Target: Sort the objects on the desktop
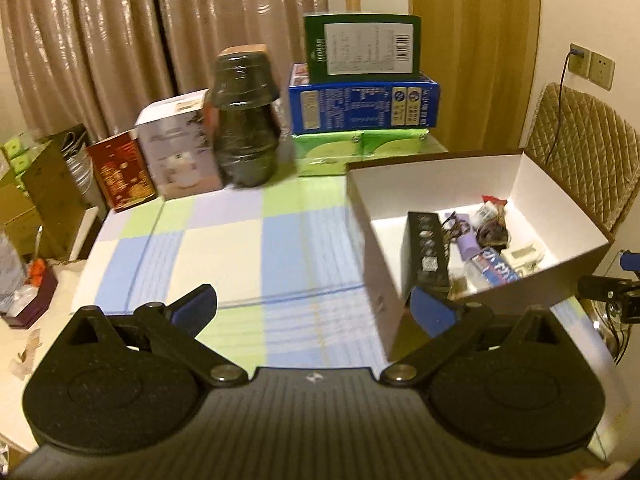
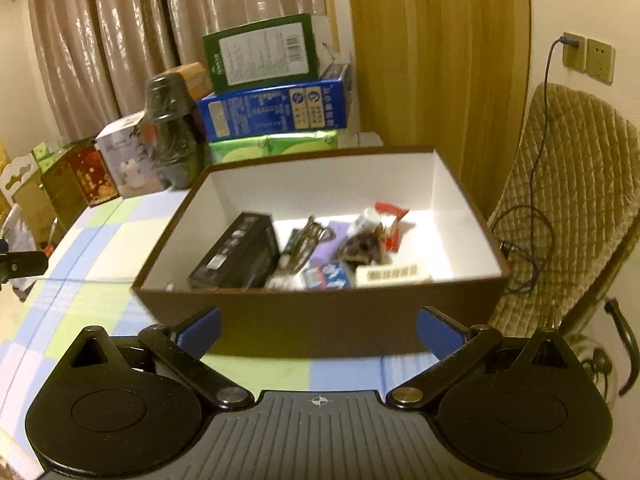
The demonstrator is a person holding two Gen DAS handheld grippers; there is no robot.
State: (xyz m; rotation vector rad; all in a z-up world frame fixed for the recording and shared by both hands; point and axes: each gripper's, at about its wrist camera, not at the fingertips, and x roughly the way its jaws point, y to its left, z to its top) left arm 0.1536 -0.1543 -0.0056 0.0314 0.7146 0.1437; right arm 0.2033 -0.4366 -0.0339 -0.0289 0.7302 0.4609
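Box (image 2: 320, 316), rectangular brown card with white lining, sits centre frame on the checked worktop (image 2: 100, 240), long axis across, holding small clutter. Left tongs (image 1: 314, 306) and right tongs (image 2: 318, 330) gape, empty.

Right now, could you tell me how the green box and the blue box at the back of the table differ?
The green box sits on top; the blue box lies under it, resting on green packs. The green box is narrower and taller, the blue one wider and flatter. The green box shows one large white label, the blue several small panels. Both are printed cartons.
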